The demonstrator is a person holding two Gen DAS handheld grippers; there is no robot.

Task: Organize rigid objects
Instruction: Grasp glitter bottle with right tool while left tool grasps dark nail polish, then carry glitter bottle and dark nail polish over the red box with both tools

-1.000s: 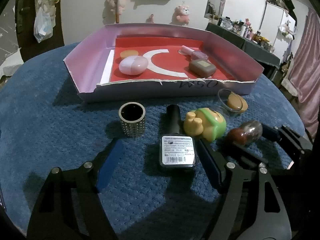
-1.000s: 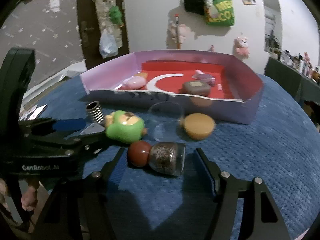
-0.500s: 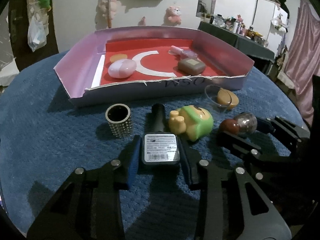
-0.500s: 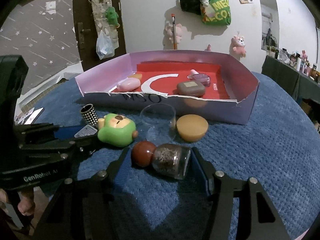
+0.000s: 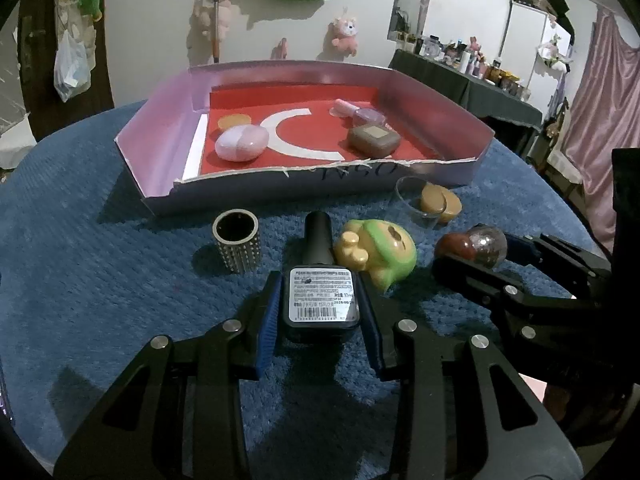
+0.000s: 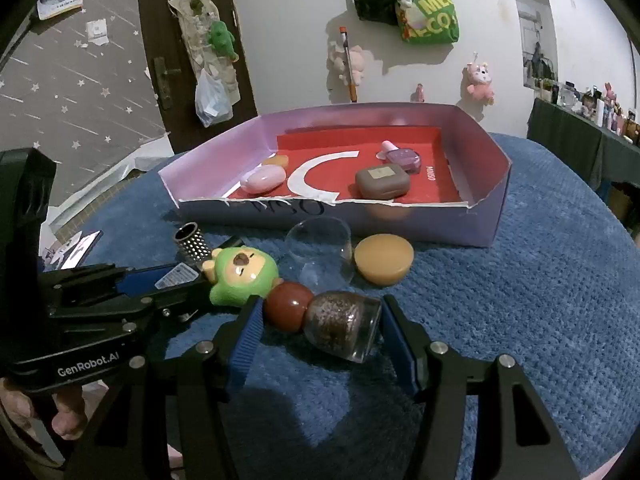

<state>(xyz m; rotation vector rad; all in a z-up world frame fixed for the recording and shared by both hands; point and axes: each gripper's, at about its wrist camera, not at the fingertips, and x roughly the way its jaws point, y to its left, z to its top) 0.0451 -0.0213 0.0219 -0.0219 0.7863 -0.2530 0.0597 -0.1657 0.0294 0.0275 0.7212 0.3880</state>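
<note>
Grippers first: our left gripper [image 5: 320,312] has its blue pads pressed against the sides of the dark nail-polish bottle [image 5: 322,294], which lies flat on the blue cloth [image 5: 100,300] in front of the purple tray [image 5: 160,148], its label facing us. Our right gripper [image 6: 320,332] has just been closing, and its pads now sit at either end of the glitter bottle with the red round cap [image 6: 324,318]; they look to be touching it, and the bottle also rests on the cloth short of the tray.

Just beyond both grippers, between them and the tray's torn front wall, we see four more pieces outside: the green toy figure [image 5: 378,254], the studded metal cylinder [image 5: 236,246], the clear cup [image 6: 320,256] and the tan round lid [image 6: 384,260].

Inside the tray we count four or five items already placed: a pink oval case [image 5: 242,143], a brown square case [image 5: 374,140], a small purple bottle [image 6: 402,158] and an orange disc [image 5: 234,121].

We judge the job under halfway: two bottles are gripped but not lifted, and four loose pieces remain.
</note>
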